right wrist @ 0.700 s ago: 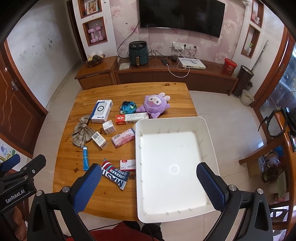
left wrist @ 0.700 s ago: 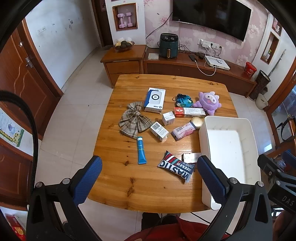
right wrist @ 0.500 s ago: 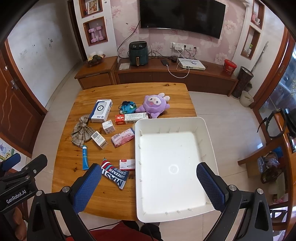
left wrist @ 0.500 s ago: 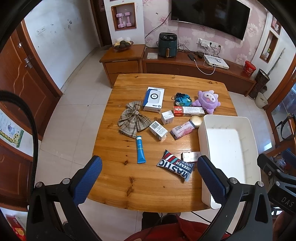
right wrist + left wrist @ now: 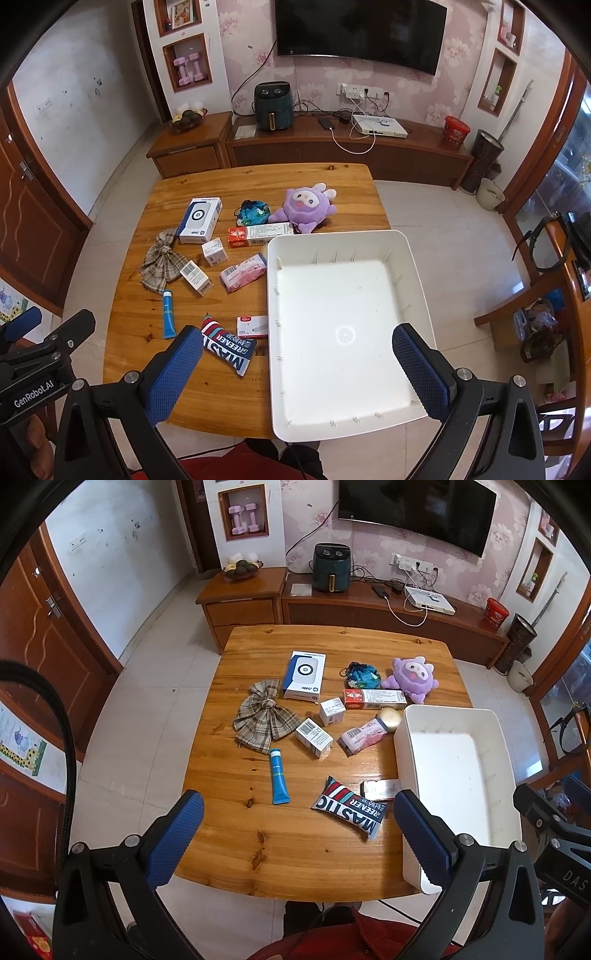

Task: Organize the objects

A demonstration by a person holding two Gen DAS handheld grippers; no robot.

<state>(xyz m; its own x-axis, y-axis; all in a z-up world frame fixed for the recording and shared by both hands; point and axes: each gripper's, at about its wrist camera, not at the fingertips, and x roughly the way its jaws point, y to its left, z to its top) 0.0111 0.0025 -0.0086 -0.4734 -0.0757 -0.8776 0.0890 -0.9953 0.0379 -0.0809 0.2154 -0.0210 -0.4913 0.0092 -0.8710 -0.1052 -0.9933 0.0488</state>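
Note:
A wooden table [image 5: 236, 834] carries several loose items: a plaid bow [image 5: 262, 720], a blue tube [image 5: 277, 781], a white-and-blue box [image 5: 304, 675], small white boxes [image 5: 314, 736], a pink pack [image 5: 364, 735], a red-and-white carton [image 5: 375, 698], a purple plush [image 5: 410, 679] and a striped MASTIC pack [image 5: 351, 810]. An empty white bin [image 5: 340, 325] sits at the table's right side. My left gripper [image 5: 299, 843] is open, high above the near table edge. My right gripper [image 5: 297, 369] is open above the bin's near part. Neither holds anything.
A small white-and-red box [image 5: 253, 326] lies against the bin's left wall. A blue-green pouch [image 5: 253, 214] lies beside the plush. A low wooden cabinet [image 5: 351, 147] with an air fryer [image 5: 273, 105] stands behind the table. A wooden chair [image 5: 517, 306] is at the right.
Both views have shifted very slightly toward the table. Nothing on the table has moved and both grippers stay open.

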